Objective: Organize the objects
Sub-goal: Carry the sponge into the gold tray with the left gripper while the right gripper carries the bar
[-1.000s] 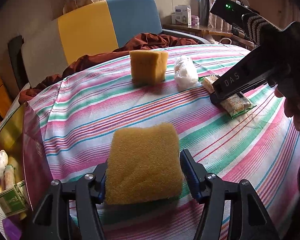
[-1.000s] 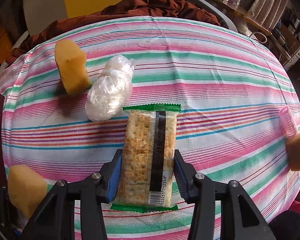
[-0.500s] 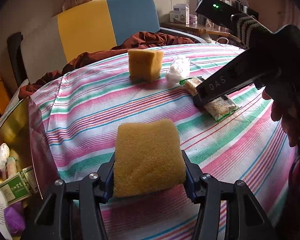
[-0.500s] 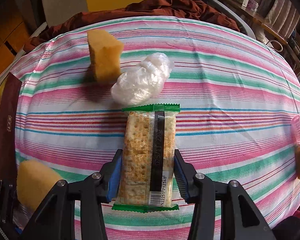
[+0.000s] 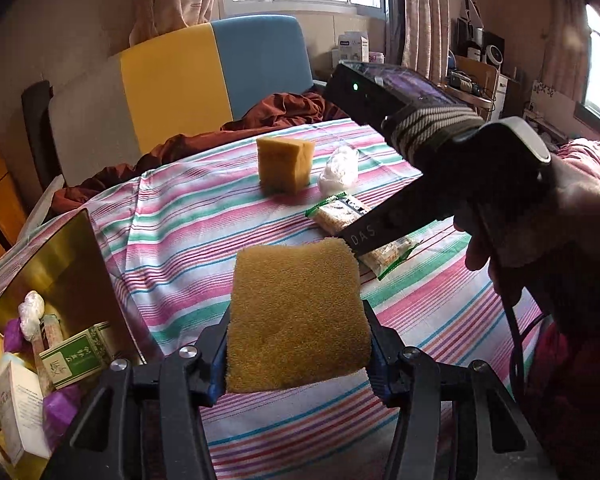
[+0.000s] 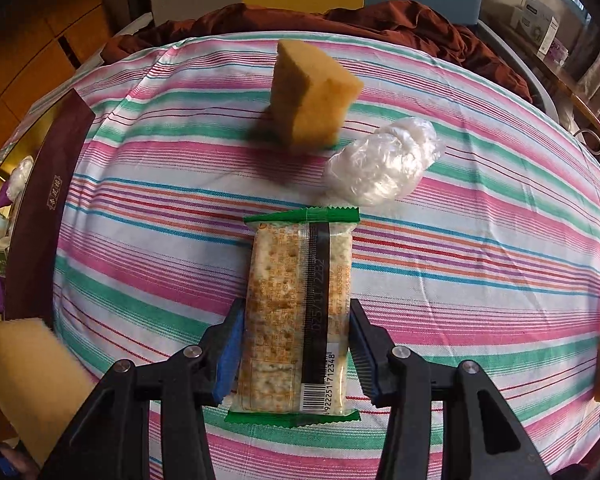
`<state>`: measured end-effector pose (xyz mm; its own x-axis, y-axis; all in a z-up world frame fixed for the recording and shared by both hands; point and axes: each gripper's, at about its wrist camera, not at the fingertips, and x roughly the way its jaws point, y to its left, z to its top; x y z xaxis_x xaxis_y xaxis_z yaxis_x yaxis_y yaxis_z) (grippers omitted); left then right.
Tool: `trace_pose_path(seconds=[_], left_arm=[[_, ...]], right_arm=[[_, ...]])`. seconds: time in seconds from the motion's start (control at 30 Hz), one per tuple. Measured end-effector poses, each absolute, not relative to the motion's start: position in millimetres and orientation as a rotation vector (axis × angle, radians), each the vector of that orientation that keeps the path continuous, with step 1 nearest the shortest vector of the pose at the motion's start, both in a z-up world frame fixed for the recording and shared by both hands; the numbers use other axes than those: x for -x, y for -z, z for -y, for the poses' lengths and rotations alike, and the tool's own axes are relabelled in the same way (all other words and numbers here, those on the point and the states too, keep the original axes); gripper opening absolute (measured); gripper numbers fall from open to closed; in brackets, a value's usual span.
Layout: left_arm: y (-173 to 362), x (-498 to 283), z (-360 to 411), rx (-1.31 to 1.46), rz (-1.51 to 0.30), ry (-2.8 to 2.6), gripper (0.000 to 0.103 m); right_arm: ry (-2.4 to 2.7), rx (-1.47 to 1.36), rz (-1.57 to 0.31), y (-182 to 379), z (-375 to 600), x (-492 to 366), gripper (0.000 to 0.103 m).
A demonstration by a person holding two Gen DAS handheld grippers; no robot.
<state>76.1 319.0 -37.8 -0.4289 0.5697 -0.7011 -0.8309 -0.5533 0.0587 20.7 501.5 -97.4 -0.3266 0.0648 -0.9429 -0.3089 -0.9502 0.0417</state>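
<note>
Sponge (image 5: 296, 316) clamped in left gripper (image 5: 296, 354); box (image 5: 66, 240) lies at nine o'clock; right gripper (image 6: 296, 354) pinches cracker pack (image 6: 298, 312) lengthwise.

Left tool (image 5: 296, 354) clamping a yellow sponge (image 5: 296, 316) above the striped bench (image 5: 188, 232), second sponge (image 5: 285, 164) beyond, cracker packet (image 5: 340, 216) under the right tool (image 5: 364, 236)

- The left gripper (image 5: 296, 354) has two black plastic arms, each with silver round screws on top and blue ribbed pads on the inner side.
- The right gripper (image 6: 296, 354) has the same build: black arms, silver screws, blue ribbed pads.
- Seen from the left wrist, the right gripper carries white letters "DAS" on its black side.
- A striped band is wound around its body, and a black box with a small green light sits above.
- A black cable hangs below the hand (image 5: 540, 220).
</note>
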Motion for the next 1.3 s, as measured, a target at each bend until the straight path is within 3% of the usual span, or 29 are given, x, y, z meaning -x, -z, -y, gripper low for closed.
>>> trace_pose_path(seconds=[0.83,1.17,1.3], left_arm=[[-20.9,-31.2,-218.9,0.836,-0.257,-2.222,0.056],[-16.3,65.3,-122.0,1.042,0.0,-2.397,0.056],[-4.0,104.0,-98.5,1.14,0.026,-2.43,0.056]], right_arm=[[-2.359,1.643,-0.251,83.7,-490.2,-27.7,0.052],[-2.354,1.64,-0.187,83.3,-480.5,-26.5,0.052],[-2.353,1.64,-0.168,82.3,-477.3,-26.2,0.052]])
